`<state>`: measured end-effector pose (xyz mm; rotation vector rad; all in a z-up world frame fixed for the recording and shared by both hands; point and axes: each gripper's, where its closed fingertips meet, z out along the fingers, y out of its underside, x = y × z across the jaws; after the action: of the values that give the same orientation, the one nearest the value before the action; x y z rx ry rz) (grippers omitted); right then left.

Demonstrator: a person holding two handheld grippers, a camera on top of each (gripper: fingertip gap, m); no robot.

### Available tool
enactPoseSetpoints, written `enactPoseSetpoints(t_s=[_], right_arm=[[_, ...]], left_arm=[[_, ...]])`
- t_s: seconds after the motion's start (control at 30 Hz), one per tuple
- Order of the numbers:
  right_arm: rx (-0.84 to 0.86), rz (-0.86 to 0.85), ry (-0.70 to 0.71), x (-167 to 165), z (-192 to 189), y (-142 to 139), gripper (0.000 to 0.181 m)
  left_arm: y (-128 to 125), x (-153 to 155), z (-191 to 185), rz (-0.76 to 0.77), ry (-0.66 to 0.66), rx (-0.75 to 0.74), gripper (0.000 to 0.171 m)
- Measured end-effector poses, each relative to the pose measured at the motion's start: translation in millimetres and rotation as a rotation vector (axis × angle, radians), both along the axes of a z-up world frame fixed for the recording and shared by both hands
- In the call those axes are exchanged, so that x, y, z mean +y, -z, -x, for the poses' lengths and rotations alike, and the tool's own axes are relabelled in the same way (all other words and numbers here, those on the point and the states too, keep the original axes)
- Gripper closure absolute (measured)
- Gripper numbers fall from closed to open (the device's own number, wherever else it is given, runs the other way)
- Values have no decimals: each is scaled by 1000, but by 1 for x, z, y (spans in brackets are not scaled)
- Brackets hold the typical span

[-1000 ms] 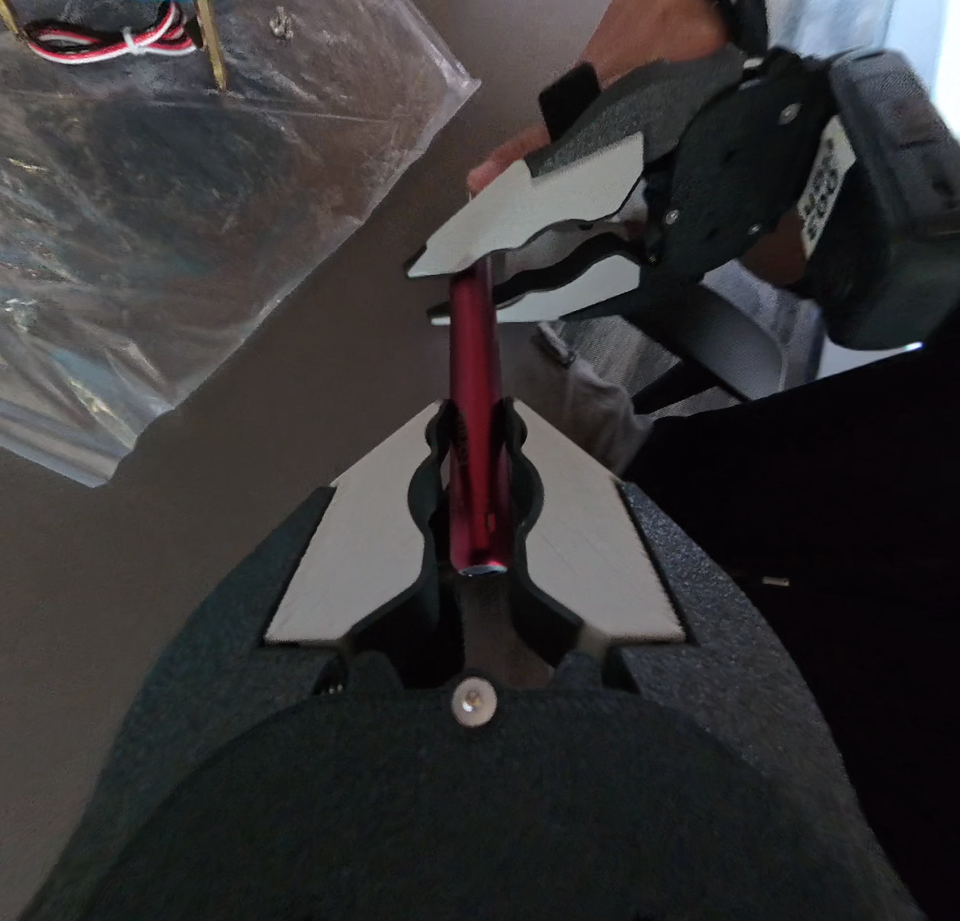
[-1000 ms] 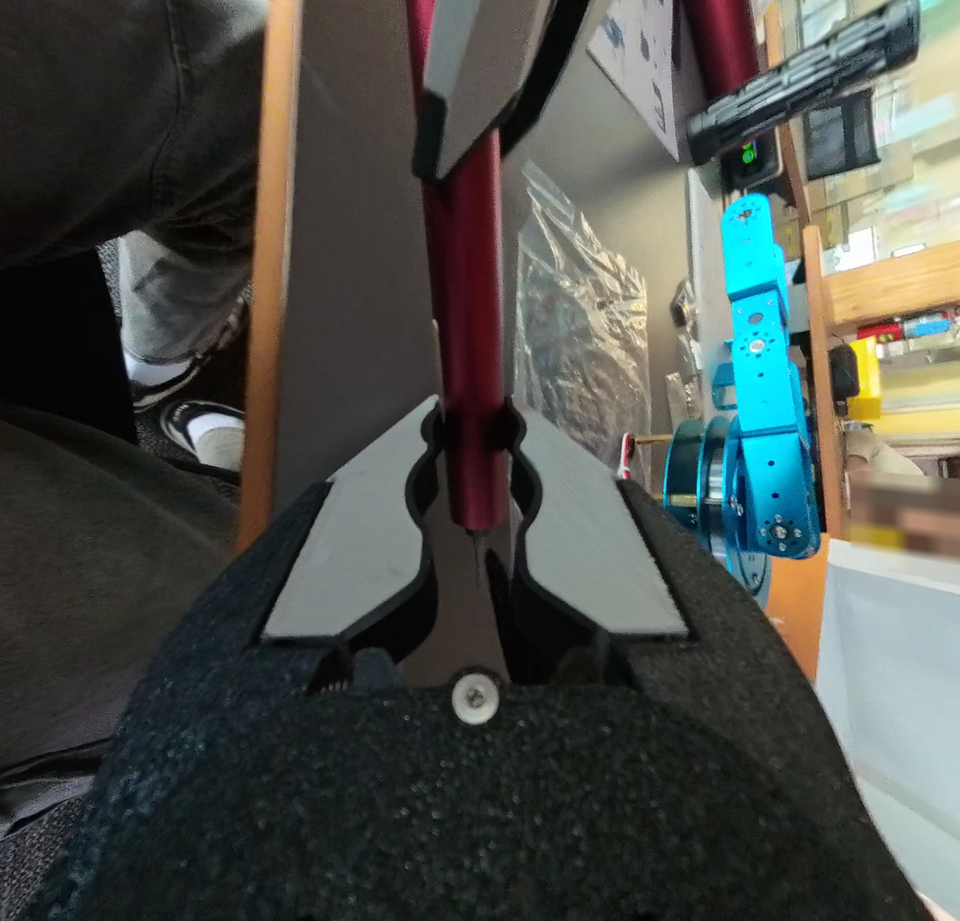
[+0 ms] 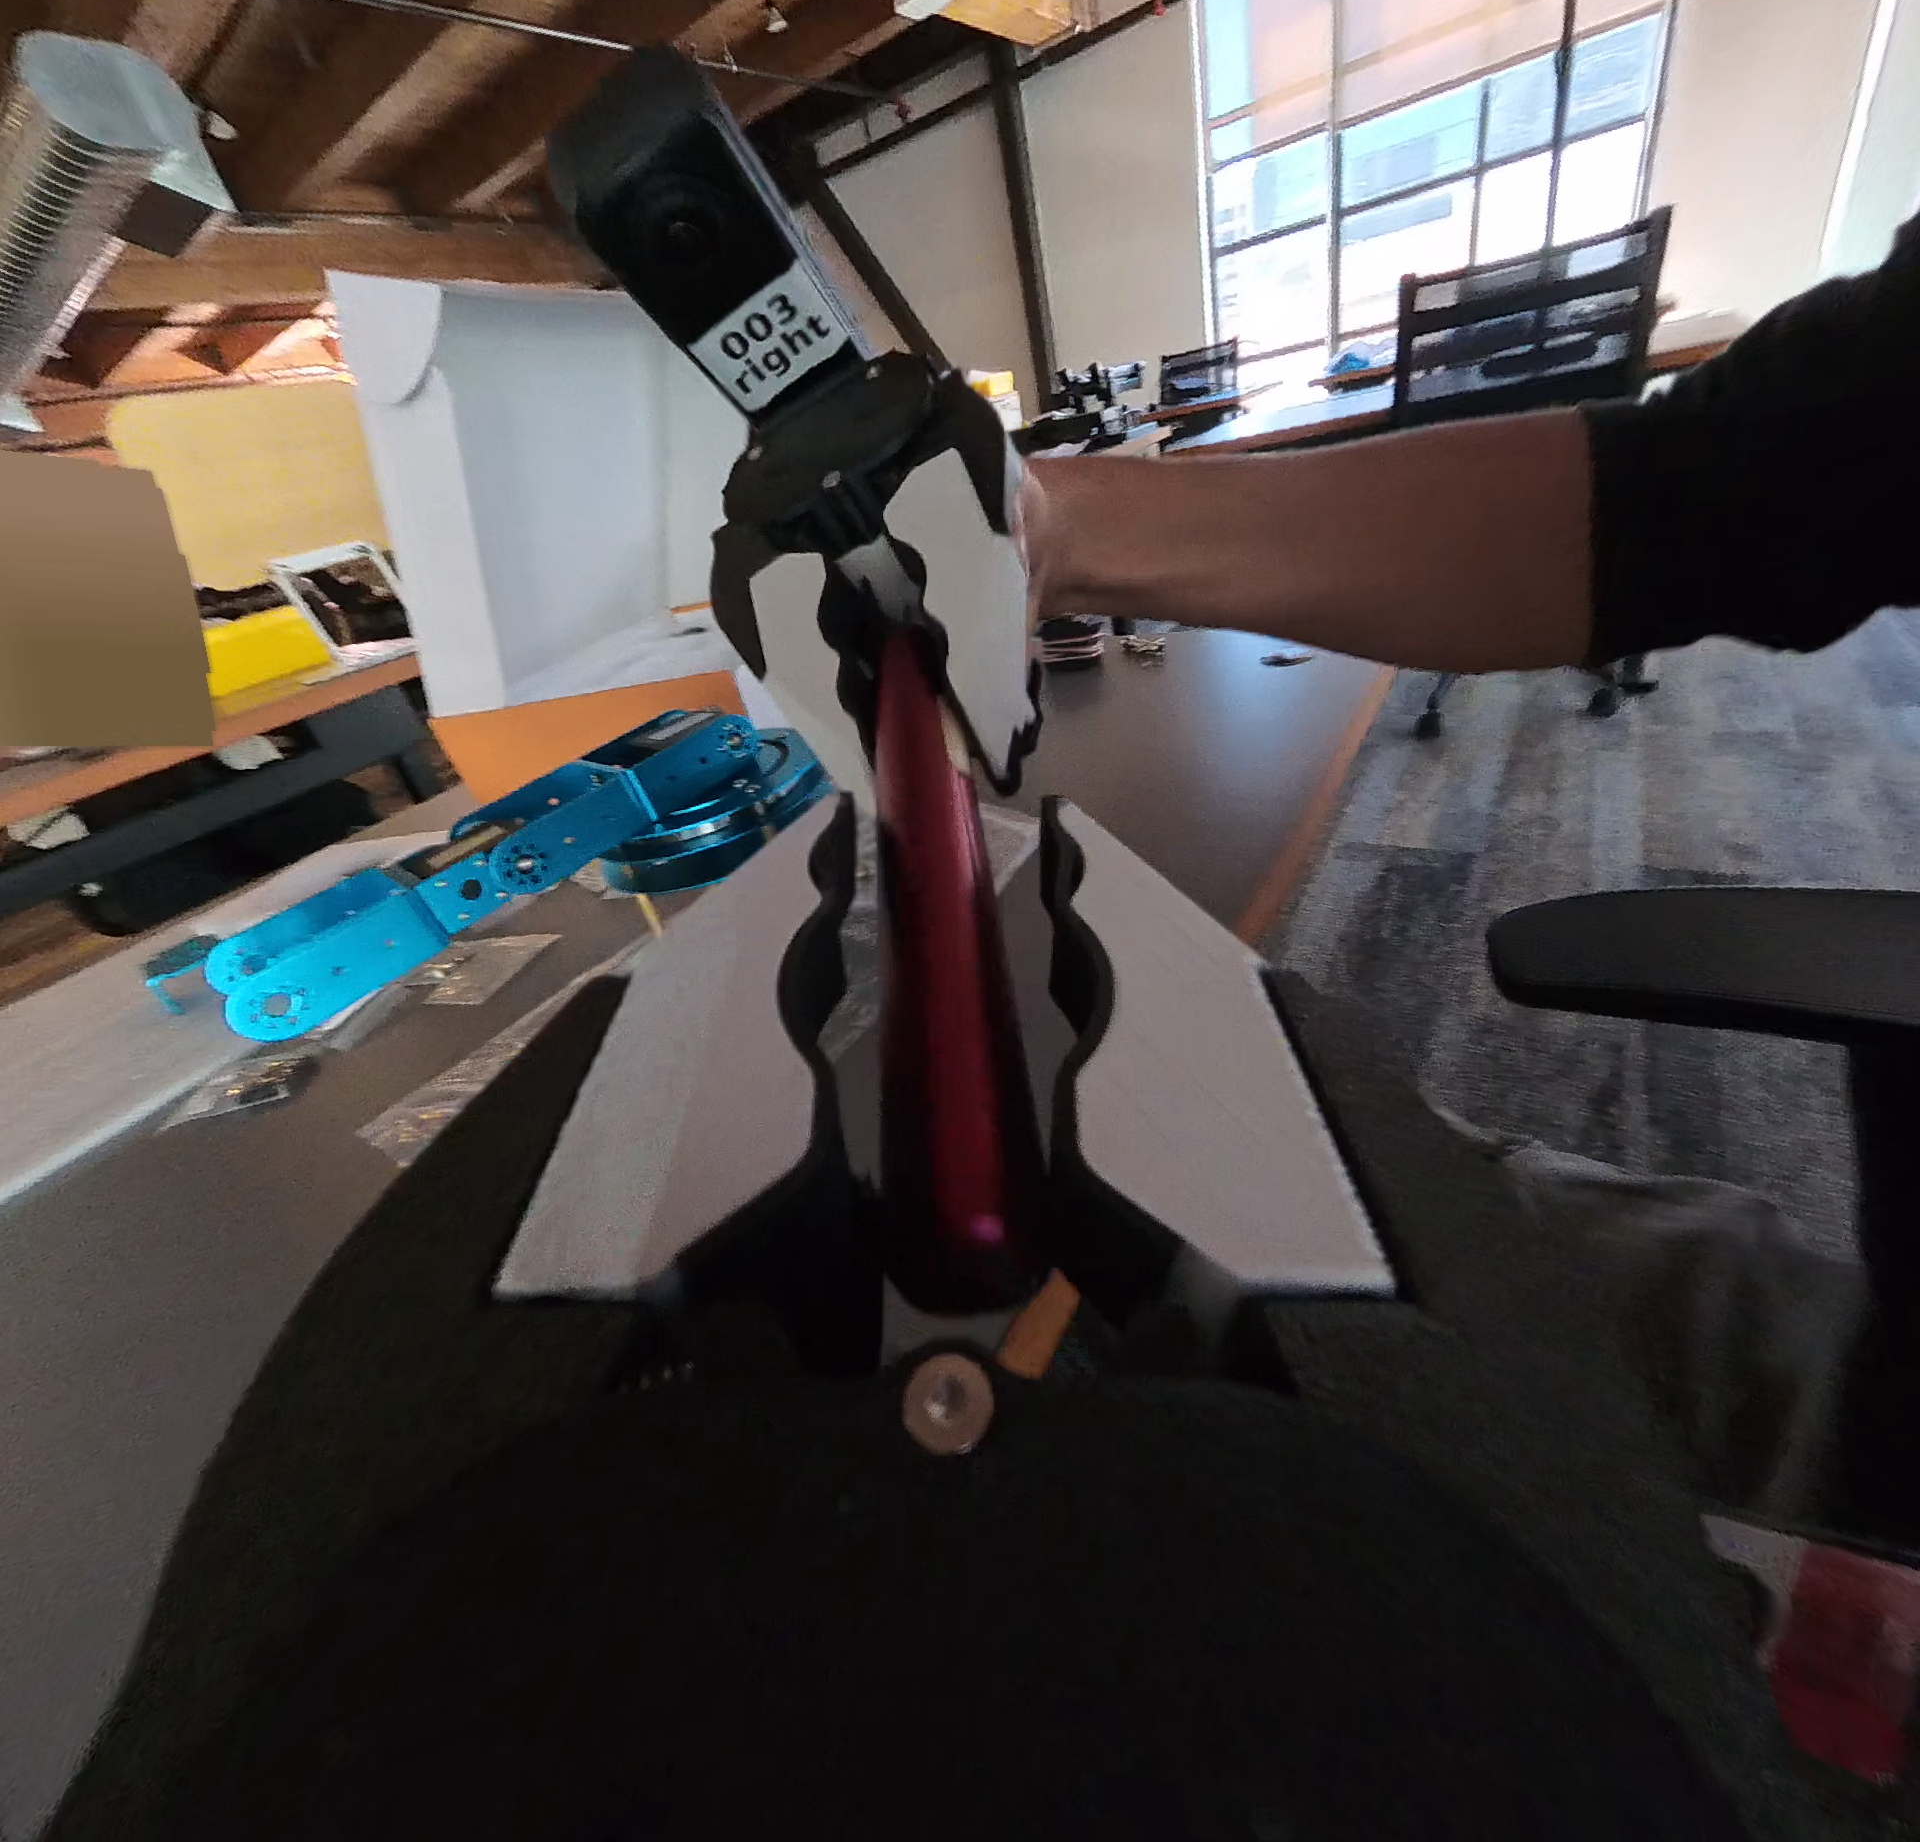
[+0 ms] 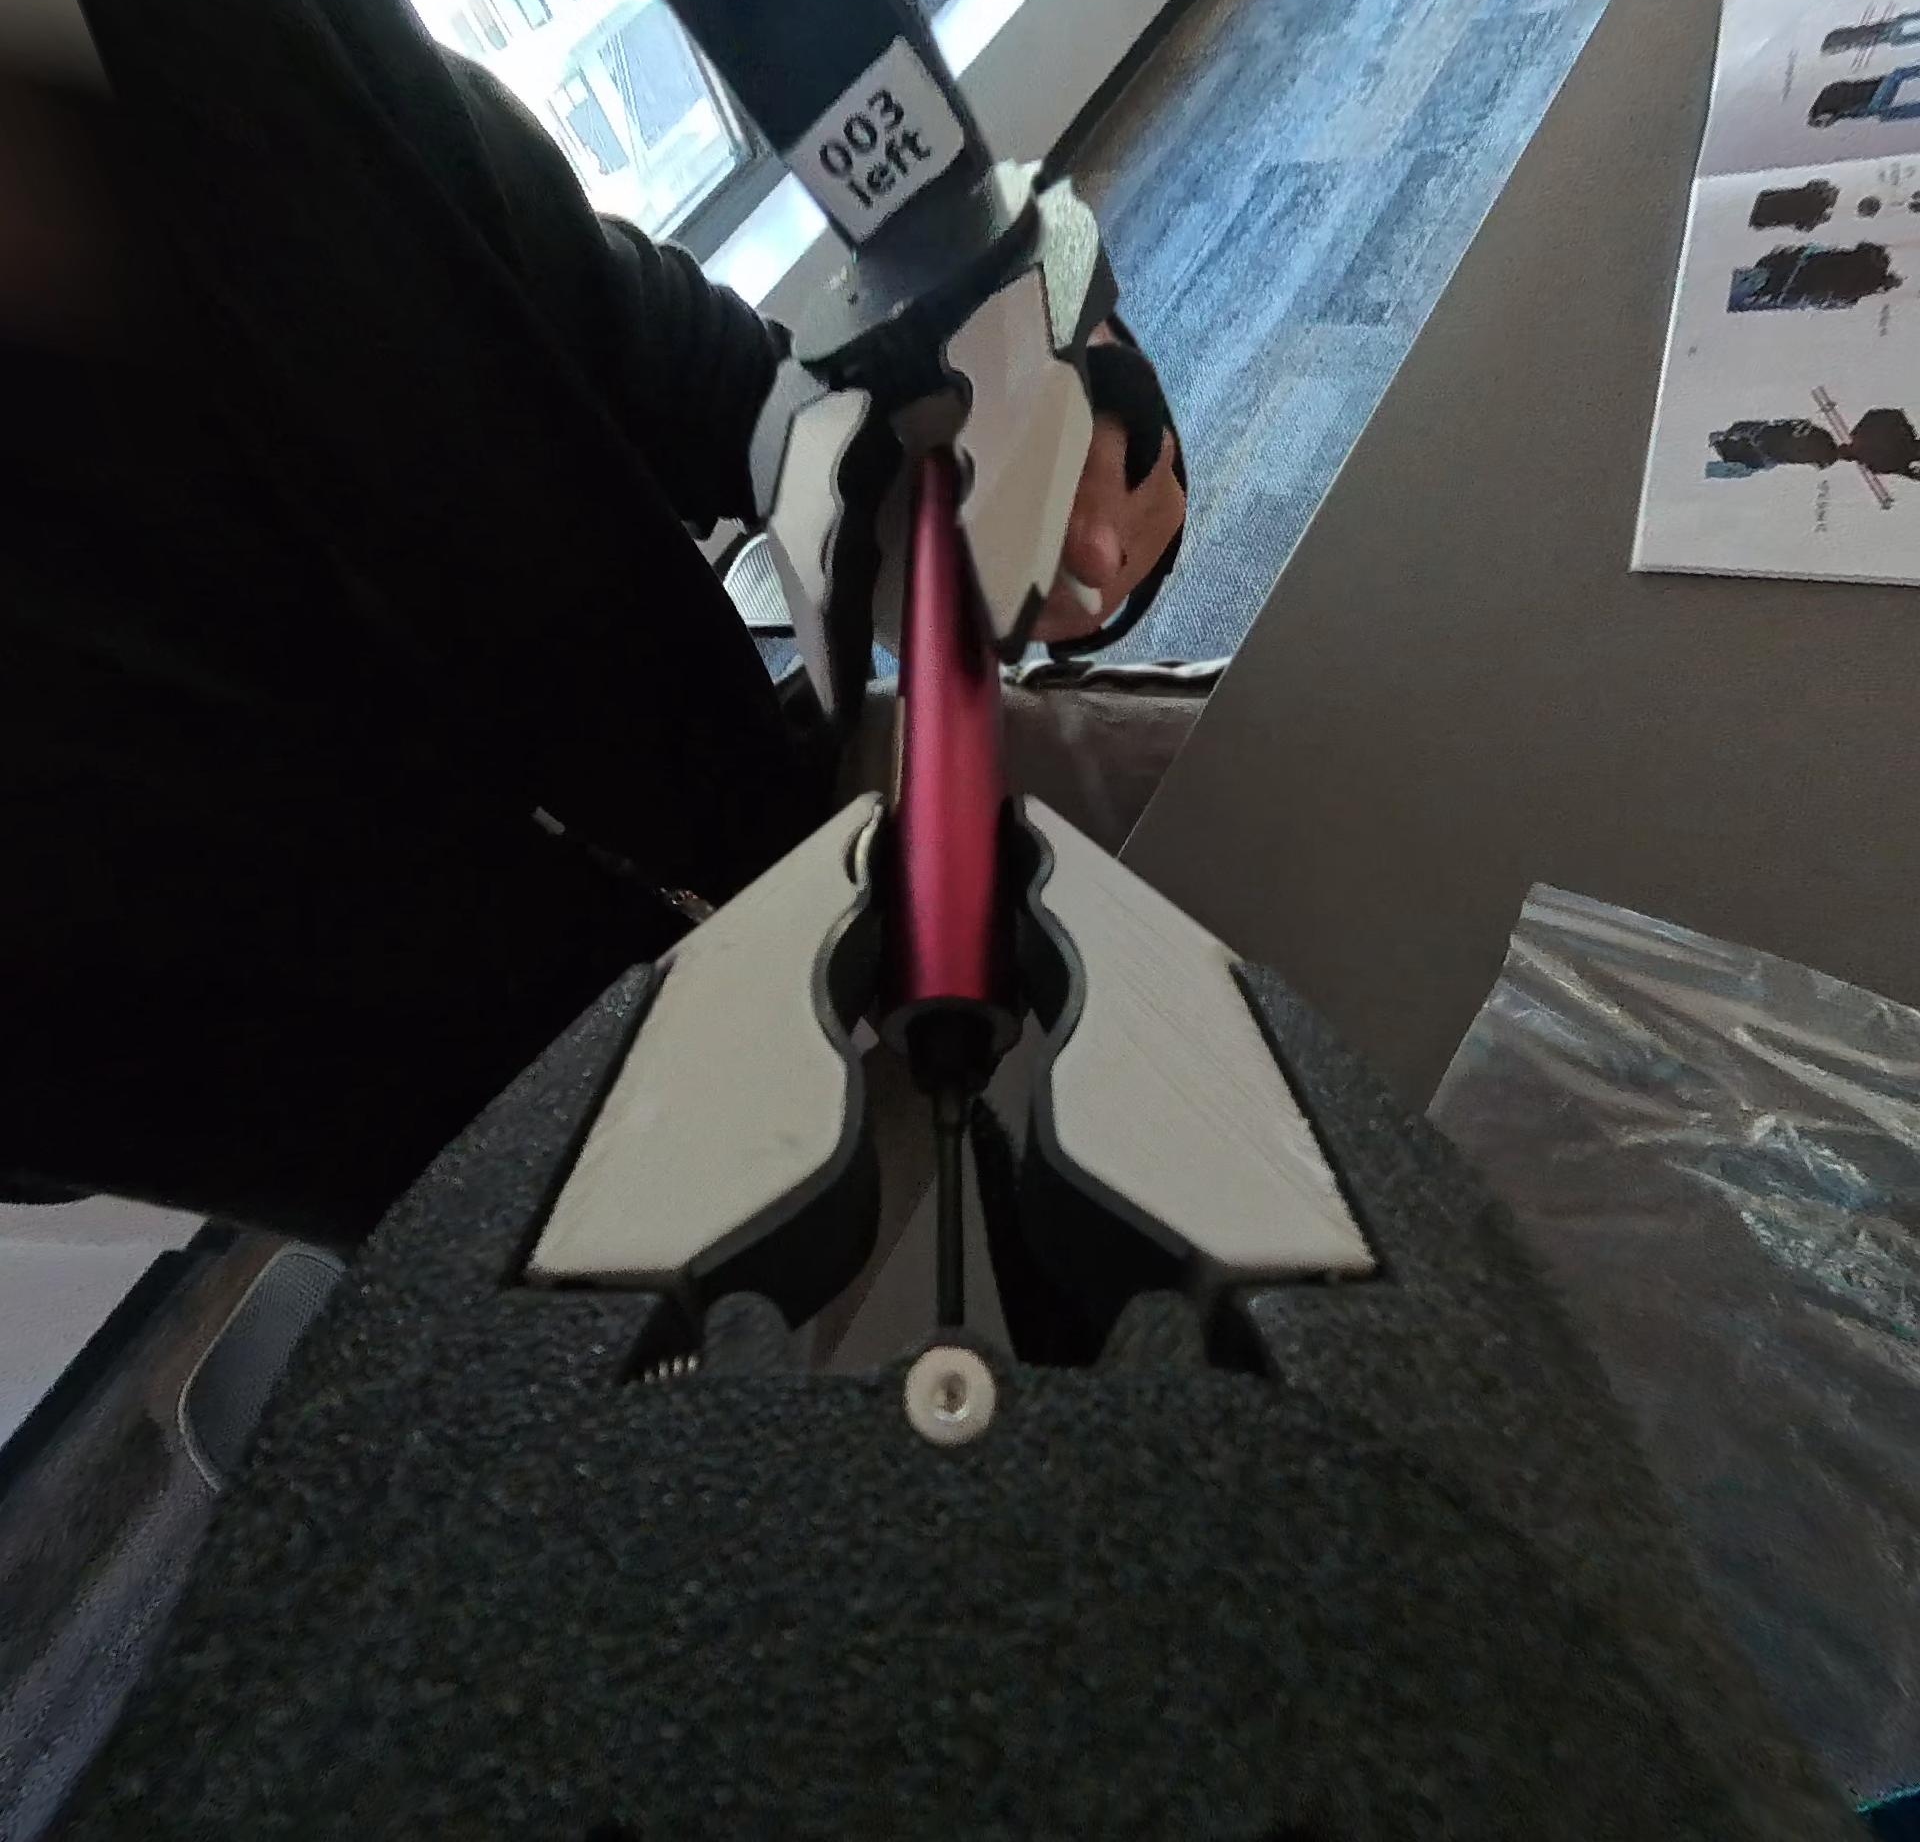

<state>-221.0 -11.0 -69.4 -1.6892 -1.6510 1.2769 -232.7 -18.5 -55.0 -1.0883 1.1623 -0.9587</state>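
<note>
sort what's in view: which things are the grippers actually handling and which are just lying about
In hand:
- right gripper, shut on the red screwdriver near its bit end
- left gripper, open around the handle's other end

Lying about:
- blue metal robot arm on the table
- clear plastic bag
- printed sheet
- black chair armrest

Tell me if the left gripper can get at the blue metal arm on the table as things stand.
Probably yes. The left gripper stands open around the red screwdriver, which the right gripper clamps; backing off frees it, and the blue metal arm lies uncovered.
</note>
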Motion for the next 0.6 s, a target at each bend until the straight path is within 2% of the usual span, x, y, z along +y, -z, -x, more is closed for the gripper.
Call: enactPoseSetpoints(t_s=[0.1,0.23,0.37,0.47,0.6], right_arm=[[19,3,16,4,-4,-8,162],[28,45,-6,0,-9,-20,163],[8,120,-95,-14,3,-22,162],[53,196,-135,-18,8,-33,162],[38,266,-173,-26,4,-33,161]], left_arm=[[13,8,1,-95,-60,60,122],[13,18,6,-349,-178,83,121],[-8,3,-12,-500,-109,24,122],[-31,-10,-12,-552,-58,-72,143],[-34,-11,-15,-617,-71,-38,147]])
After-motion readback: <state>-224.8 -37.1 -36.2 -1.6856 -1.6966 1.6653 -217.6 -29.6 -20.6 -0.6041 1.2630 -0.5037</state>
